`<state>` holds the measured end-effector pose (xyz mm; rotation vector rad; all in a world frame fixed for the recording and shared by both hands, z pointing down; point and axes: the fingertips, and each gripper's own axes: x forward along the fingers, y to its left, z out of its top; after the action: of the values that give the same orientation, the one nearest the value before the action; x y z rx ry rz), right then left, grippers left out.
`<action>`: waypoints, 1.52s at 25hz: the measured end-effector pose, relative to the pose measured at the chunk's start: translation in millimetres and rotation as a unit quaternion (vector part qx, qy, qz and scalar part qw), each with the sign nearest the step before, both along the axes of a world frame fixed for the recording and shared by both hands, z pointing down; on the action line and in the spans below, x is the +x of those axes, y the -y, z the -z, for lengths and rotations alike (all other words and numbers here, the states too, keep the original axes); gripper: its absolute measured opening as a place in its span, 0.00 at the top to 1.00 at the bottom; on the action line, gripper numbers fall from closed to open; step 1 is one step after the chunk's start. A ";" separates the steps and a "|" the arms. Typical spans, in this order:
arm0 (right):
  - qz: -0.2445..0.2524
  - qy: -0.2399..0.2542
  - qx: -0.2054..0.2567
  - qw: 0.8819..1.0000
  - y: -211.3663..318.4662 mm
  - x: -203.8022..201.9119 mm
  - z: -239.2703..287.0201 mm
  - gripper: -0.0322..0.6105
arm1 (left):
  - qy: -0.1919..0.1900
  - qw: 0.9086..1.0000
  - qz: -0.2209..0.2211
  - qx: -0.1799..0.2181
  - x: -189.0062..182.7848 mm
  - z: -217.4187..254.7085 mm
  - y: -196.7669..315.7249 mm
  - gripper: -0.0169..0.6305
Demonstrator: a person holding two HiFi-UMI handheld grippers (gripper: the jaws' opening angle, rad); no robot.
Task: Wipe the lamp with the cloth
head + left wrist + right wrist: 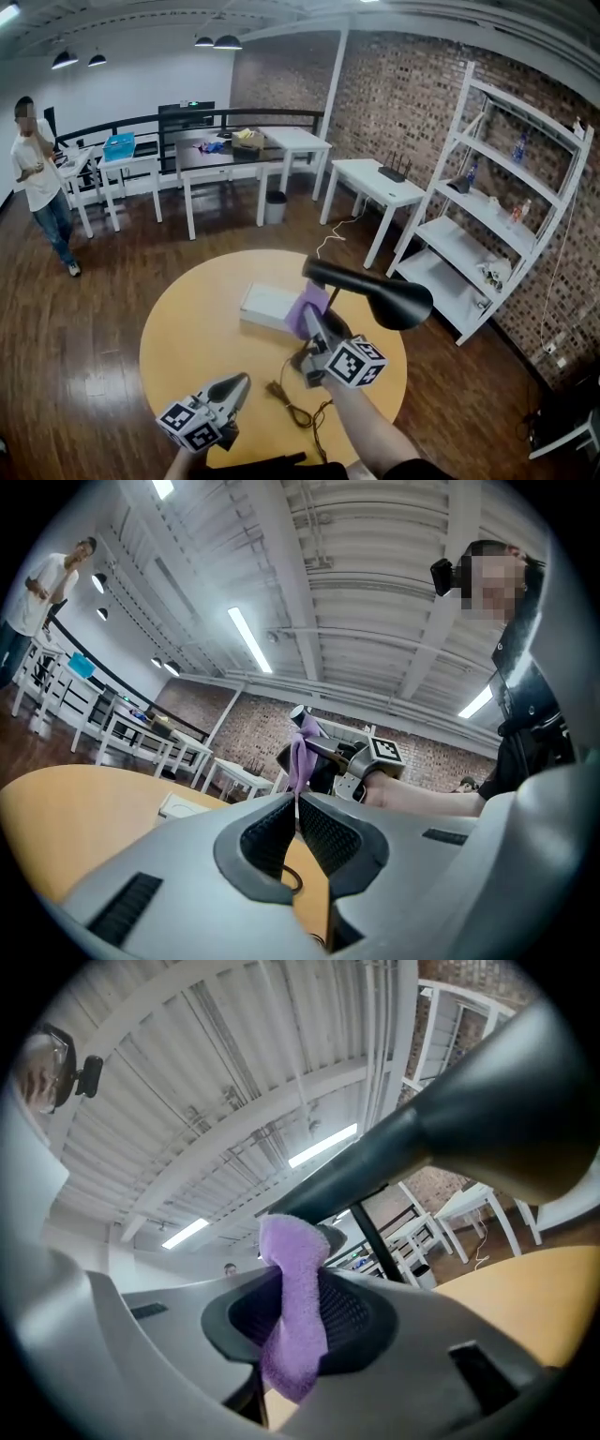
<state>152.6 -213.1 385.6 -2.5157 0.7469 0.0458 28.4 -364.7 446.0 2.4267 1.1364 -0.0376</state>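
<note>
Well inside the table's edge [157, 328], right gripper [317, 328] holds cloth [304, 309] under lamp [394, 300].

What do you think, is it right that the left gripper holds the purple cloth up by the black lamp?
No: the right gripper, not the left gripper, holds the purple cloth up by the black lamp. The right gripper view shows the cloth clamped between its jaws; the left one is shut.

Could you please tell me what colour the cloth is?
The cloth is purple, clearest in the right gripper view.
</note>
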 end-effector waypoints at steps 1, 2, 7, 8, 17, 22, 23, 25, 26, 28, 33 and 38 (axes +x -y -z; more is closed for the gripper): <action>0.005 0.003 0.003 1.000 0.9 -0.6 -1.0 0.80 | 0.002 1.000 -0.001 0.000 -0.1 -1.1 -1.9 0.96; 0.016 0.004 0.006 1.000 5.3 -2.9 -0.9 0.80 | 0.004 1.000 -0.001 0.000 -0.6 -2.6 -3.1 0.96; 0.066 -0.040 0.002 0.997 46.1 -12.5 29.9 0.80 | 0.003 1.000 0.001 0.001 0.5 -2.9 -3.1 0.96; 0.064 -0.040 0.012 0.997 47.5 -9.1 34.1 0.80 | 0.001 1.000 0.002 0.001 0.3 -0.9 -2.0 0.96; 0.027 0.013 0.018 0.999 24.1 15.3 -0.3 0.80 | -0.003 1.000 0.018 0.002 -3.9 3.7 13.0 0.96; 0.011 0.023 0.011 1.000 7.8 11.4 -16.6 0.80 | 0.003 1.000 0.018 0.005 -2.8 -1.2 11.8 0.96; 0.018 0.016 0.002 1.000 11.4 7.5 -15.3 0.80 | 0.004 1.000 0.018 0.005 -1.3 -1.7 11.4 0.96; 0.036 -0.003 -0.047 0.998 23.0 -0.4 -14.3 0.80 | 0.004 1.000 0.019 0.004 2.4 -2.3 10.1 0.96; 0.044 -0.012 -0.076 0.996 28.8 -4.4 -15.4 0.80 | 0.005 1.000 0.019 0.003 3.3 -2.8 9.4 0.96; 0.052 -0.024 -0.119 0.991 37.4 -9.9 -19.0 0.80 | 0.007 1.000 0.021 0.002 3.9 -4.4 9.4 0.96; 0.048 -0.018 -0.131 0.990 33.0 -13.5 -26.0 0.80 | 0.010 1.000 0.029 0.001 2.8 -7.2 14.6 0.96; 0.004 -0.015 -0.153 0.988 -6.5 -27.9 -34.2 0.80 | 0.006 0.999 0.034 0.004 0.2 -6.2 16.6 0.96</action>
<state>124.7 -206.6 419.8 -2.8072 0.8313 -0.0386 28.6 -381.3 452.2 2.4689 1.0517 -0.0393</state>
